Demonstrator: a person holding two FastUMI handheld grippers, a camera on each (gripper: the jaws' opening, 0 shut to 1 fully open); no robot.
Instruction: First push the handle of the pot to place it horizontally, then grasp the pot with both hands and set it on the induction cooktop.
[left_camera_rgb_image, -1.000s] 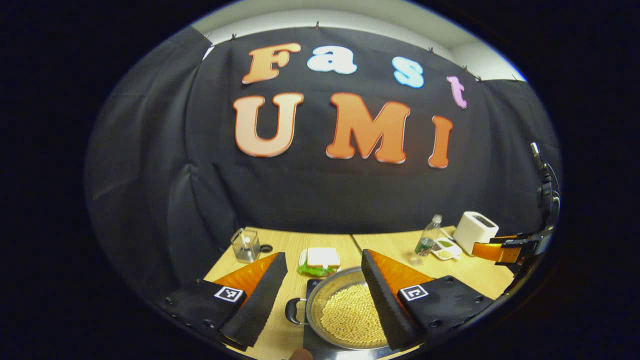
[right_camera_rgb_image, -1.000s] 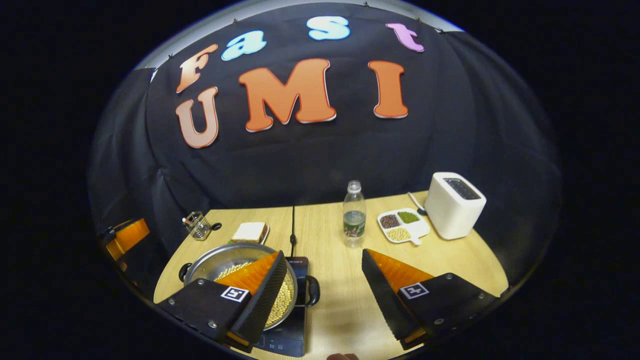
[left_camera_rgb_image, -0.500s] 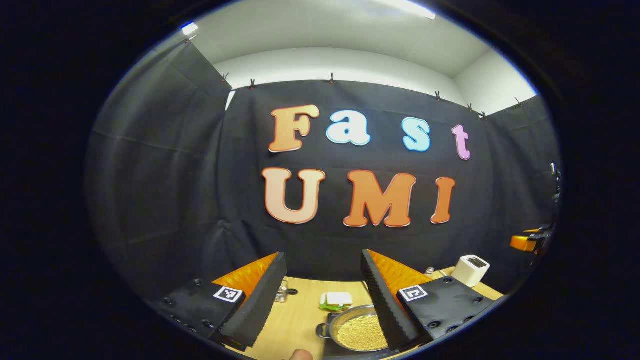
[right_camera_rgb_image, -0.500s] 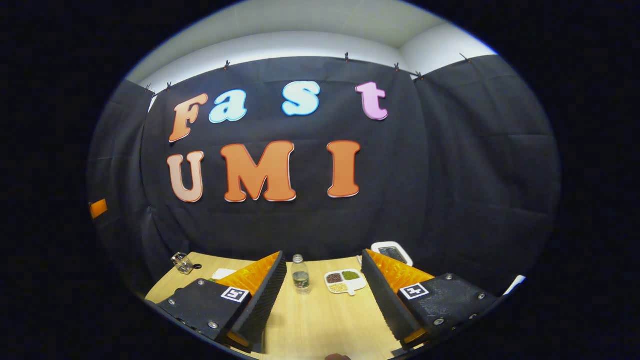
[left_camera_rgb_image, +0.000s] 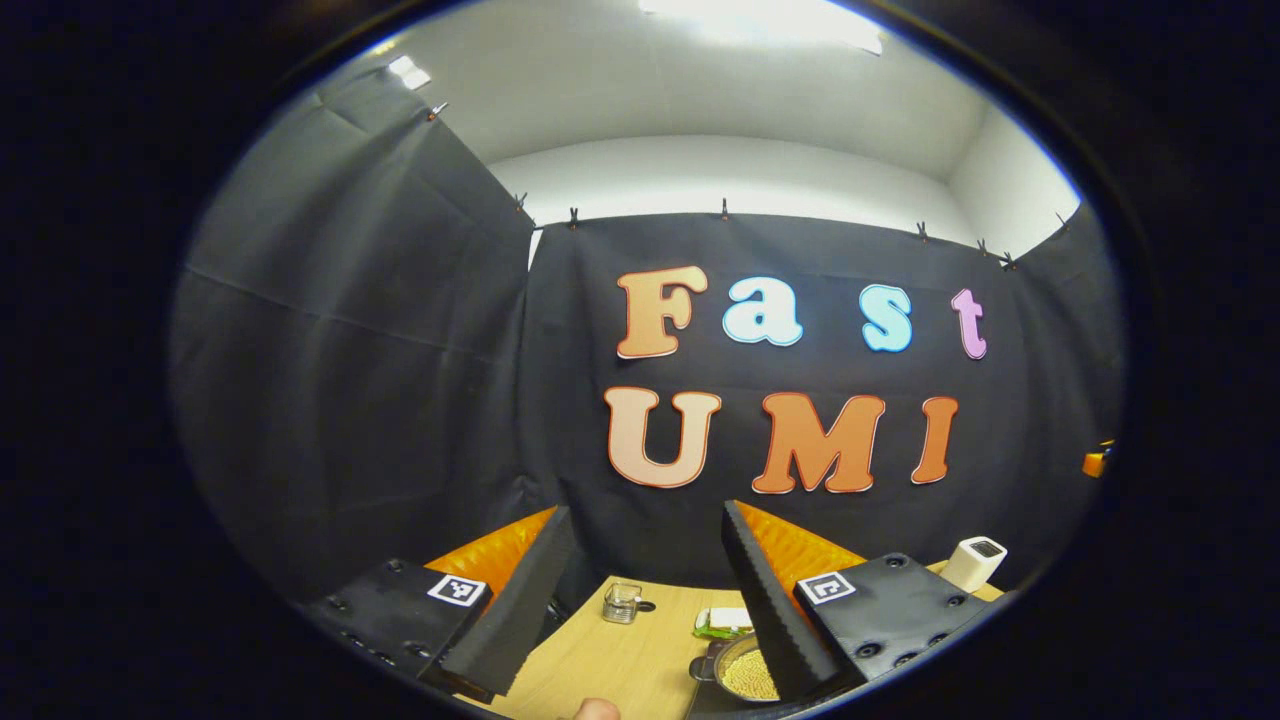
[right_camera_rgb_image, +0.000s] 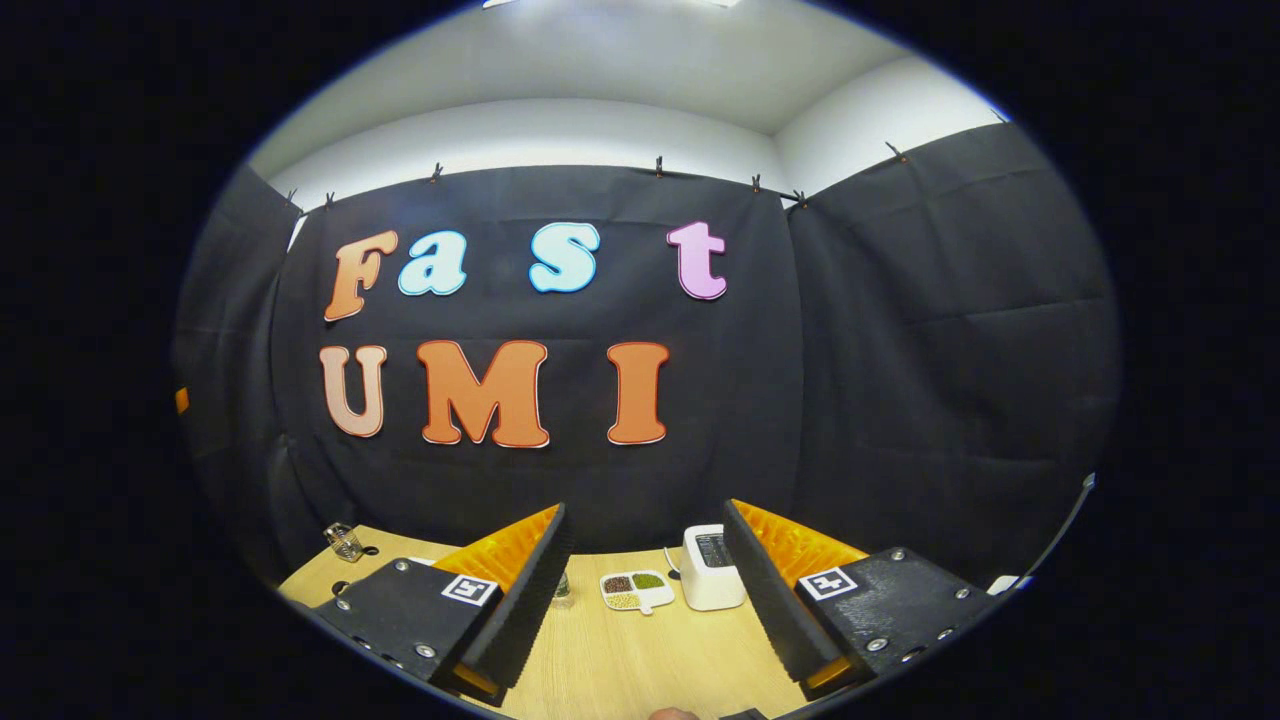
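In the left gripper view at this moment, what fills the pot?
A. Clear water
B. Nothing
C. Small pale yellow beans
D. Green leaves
C: the pot, partly hidden behind a finger of the open left gripper, holds a heap of small pale yellow beans.

- One pot (left_camera_rgb_image: 745, 672) here, full of pale beans, low in the left gripper view.
- One white toaster (right_camera_rgb_image: 709, 581) on the table (right_camera_rgb_image: 640, 665).
- One divided dish (right_camera_rgb_image: 637, 589), and that's three little heaps in it: dark, green, pale.
- One small glass jar (left_camera_rgb_image: 622, 603) toward the back of the table.
- One plate with a sandwich (left_camera_rgb_image: 724, 622) beside the pot.
- One bottle (right_camera_rgb_image: 561, 588), just peeking past a finger.
- Two tools: left tool (left_camera_rgb_image: 645, 600), right tool (right_camera_rgb_image: 645, 600), two fingers each, both spread wide.
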